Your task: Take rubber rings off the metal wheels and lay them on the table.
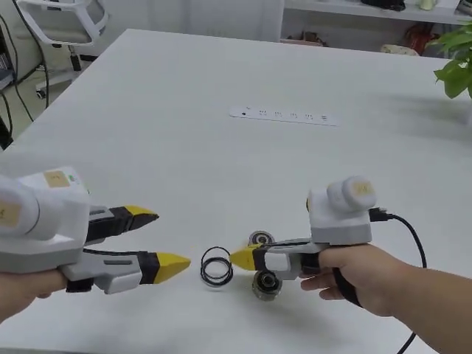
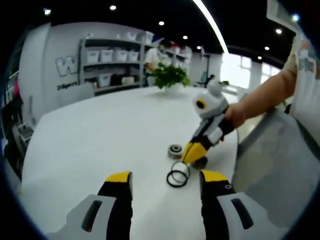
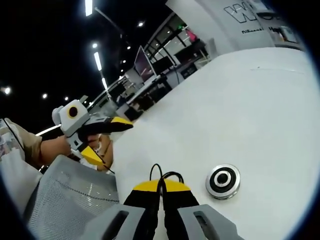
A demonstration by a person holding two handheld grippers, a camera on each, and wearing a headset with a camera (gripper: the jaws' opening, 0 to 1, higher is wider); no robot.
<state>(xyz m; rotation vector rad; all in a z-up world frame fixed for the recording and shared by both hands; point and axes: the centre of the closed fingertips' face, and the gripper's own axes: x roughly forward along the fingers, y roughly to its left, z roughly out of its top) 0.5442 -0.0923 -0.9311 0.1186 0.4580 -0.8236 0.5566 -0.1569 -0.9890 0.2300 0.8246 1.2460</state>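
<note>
The rubber rings (image 1: 215, 266) lie as thin black loops, overlapping, on the white table (image 1: 221, 147) near the person, between the two grippers. Just right of them sit two metal wheels, the farther wheel (image 1: 260, 238) in the open and the nearer wheel (image 1: 266, 284) partly under the right gripper (image 1: 236, 259). That gripper's jaws are pressed together with their yellow tips at the loops' right edge; the right gripper view shows a black loop rising just past the tips, but I cannot tell whether it is pinched. The left gripper (image 1: 158, 237) hangs to the left with its jaws spread wide, holding nothing. The rings look light, soft and stretchy, likely to fold or snap back, so a narrow pinch across the band should hold them. The wheels look dense, hard and free to roll, and probably need steadying by the rim while a ring is peeled off.
</note>
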